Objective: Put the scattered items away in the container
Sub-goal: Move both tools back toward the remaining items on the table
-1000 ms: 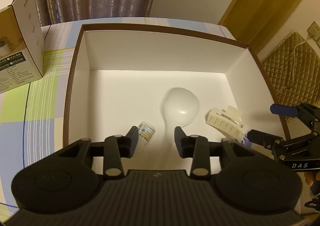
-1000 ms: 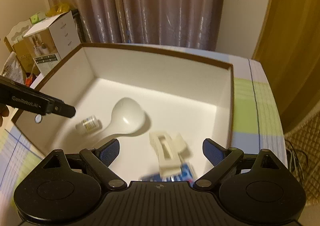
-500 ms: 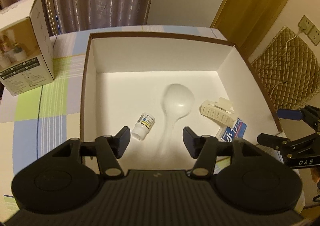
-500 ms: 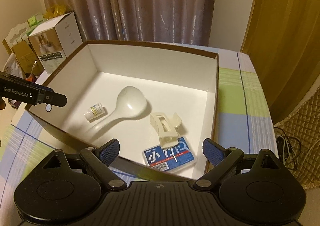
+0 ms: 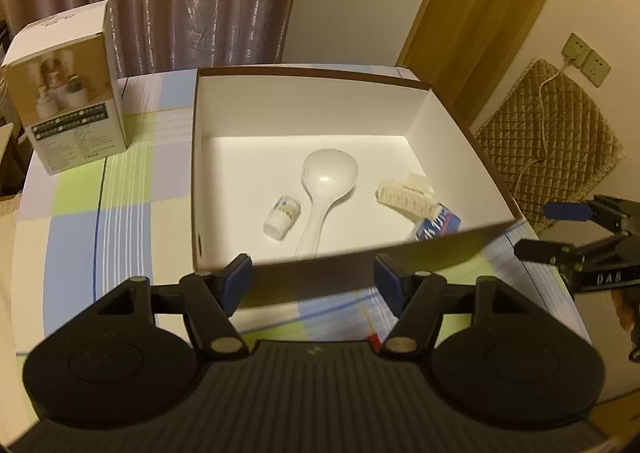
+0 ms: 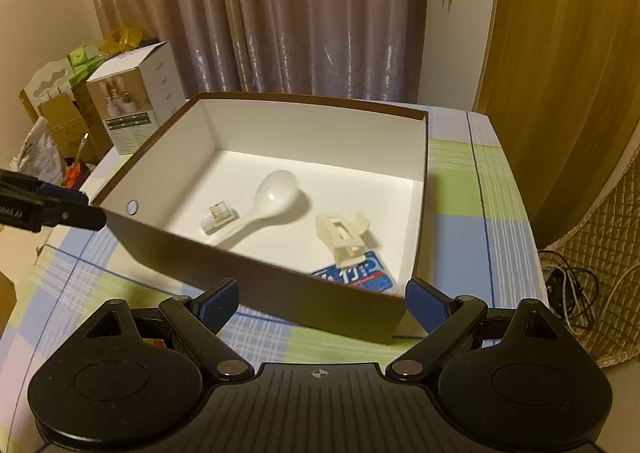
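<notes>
A brown box with white inside (image 5: 420,249) (image 6: 280,293) stands on the checked tablecloth. In it lie a white rice spoon (image 5: 326,181) (image 6: 272,193), a small white bottle (image 5: 282,215) (image 6: 218,217), a cream hair claw clip (image 5: 404,197) (image 6: 344,233) and a blue packet (image 5: 438,223) (image 6: 356,275). My left gripper (image 5: 312,283) is open and empty, just in front of the box's near wall. My right gripper (image 6: 322,301) is open and empty, before the box's near corner. The right gripper also shows in the left wrist view (image 5: 560,231).
A white product carton (image 5: 68,101) (image 6: 132,109) stands on the table left of the box. Cardboard boxes and bags (image 6: 52,121) sit beyond the table's left edge. A quilted cushion with a cable (image 5: 548,141) lies right of the table. Curtains hang behind.
Both grippers have pulled back and up out of the box to in front of it. The left jaws have opened wider. The items stay in the box.
</notes>
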Demonstrator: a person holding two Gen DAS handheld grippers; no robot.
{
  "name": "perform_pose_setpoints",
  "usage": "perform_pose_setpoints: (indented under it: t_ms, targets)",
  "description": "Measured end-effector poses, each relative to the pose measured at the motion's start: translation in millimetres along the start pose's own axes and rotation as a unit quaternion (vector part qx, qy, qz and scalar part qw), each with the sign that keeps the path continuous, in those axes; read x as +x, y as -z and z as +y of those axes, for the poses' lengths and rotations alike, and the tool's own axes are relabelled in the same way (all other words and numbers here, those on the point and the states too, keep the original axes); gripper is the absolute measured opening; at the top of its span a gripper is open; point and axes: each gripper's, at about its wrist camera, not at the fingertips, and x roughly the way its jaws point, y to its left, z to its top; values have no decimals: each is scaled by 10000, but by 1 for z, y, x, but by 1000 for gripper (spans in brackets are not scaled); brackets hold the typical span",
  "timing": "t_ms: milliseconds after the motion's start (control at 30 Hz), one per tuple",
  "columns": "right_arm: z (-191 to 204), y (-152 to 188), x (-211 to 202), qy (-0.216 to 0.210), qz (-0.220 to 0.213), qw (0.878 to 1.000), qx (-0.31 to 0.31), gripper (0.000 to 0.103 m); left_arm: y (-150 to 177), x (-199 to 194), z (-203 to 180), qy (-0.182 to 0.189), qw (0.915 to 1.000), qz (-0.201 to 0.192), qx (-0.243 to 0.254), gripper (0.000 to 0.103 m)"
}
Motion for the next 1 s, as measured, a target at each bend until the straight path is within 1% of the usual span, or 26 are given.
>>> perform_pose_setpoints:
  t_ms: [100,333,433,633,767,1000]
  targets:
    - [4,9,-9,-25,-6,10000,-38,95,20,-12,2,10,10000,36,-18,62]
    - [9,37,-26,-143,62,9998,-81,95,80,-31,9,59,9992,330,-205,62]
    - [11,51,-29,-194,167,9996,-84,95,108,-35,8,130,9982,521,-280,62]
    - [17,80,-31,-282,481,9984,16,95,152,-37,5,182,9944,880,-550,62]
    - [20,96,-31,-371,651,9971,94,95,173,-38,3,253,9916,1033,-735,62]
    - [23,115,-30,-458,890,9949,140,95,199,-34,-7,325,9880,1282,-804,62]
